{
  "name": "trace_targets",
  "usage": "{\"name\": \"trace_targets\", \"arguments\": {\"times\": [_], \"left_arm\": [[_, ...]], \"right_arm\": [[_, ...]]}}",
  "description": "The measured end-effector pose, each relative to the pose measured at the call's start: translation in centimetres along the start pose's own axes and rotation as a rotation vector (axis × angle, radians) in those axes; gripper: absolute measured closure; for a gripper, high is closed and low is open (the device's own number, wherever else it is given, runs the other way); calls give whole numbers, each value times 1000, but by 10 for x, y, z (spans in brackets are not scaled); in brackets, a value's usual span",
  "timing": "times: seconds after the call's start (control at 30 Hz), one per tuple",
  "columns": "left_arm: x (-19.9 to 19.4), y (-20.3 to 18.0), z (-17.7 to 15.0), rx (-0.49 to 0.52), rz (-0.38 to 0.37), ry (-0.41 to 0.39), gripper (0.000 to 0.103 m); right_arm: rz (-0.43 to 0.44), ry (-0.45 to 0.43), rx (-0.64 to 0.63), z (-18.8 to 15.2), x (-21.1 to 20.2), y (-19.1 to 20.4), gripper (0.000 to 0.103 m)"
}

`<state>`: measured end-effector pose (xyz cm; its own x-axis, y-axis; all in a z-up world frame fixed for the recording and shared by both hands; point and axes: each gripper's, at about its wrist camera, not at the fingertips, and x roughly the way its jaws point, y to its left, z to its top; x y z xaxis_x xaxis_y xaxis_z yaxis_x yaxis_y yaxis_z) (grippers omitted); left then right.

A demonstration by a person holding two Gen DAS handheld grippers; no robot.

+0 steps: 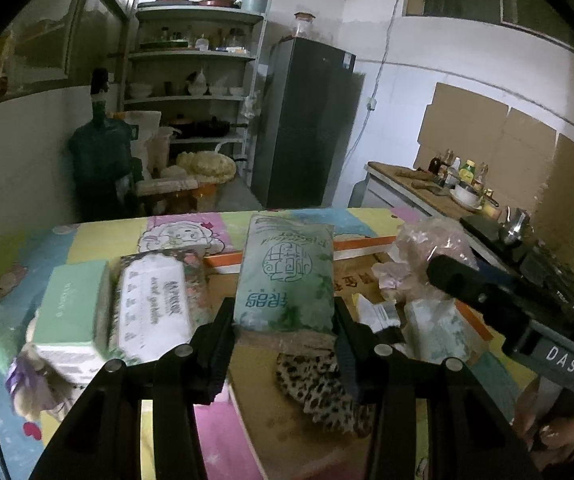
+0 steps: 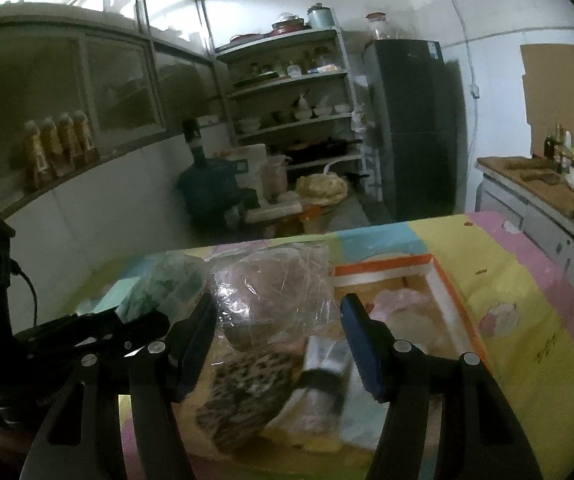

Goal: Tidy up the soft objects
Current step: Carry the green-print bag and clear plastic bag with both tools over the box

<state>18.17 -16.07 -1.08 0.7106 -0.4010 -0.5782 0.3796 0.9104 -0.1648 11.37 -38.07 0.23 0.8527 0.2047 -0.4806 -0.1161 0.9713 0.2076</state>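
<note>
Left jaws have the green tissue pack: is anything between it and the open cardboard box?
Nothing visible blocks it. The green plastic tissue pack, held in the left gripper, already hangs over the shallow orange-rimmed cardboard box. A leopard-print cloth lies inside, directly below.

The tissue pack [image 1: 285, 276] is pale green with leafy print, and the box [image 1: 71, 308] beside it is mint green. A cloth [image 1: 319, 384] has a leopard pattern; the table cover [image 1: 179, 232] shows pink, yellow and blue cartoon patches.
</note>
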Motion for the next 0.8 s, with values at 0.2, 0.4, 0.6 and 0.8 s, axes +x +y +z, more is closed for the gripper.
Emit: {"name": "trace_targets", "arguments": {"times": [0.2, 0.4, 0.6, 0.8], "left_arm": [[33, -5, 11, -8, 10, 59, 57], [60, -11, 13, -19, 25, 114, 57], [78, -13, 13, -20, 41, 151, 57], [91, -13, 10, -17, 55, 187, 57]], "right_arm": [[-9, 42, -36, 14, 23, -21, 39], [4, 118, -35, 21, 52, -41, 39], [10, 195, -35, 22, 80, -53, 39], [-19, 277, -72, 20, 104, -57, 39]]}}
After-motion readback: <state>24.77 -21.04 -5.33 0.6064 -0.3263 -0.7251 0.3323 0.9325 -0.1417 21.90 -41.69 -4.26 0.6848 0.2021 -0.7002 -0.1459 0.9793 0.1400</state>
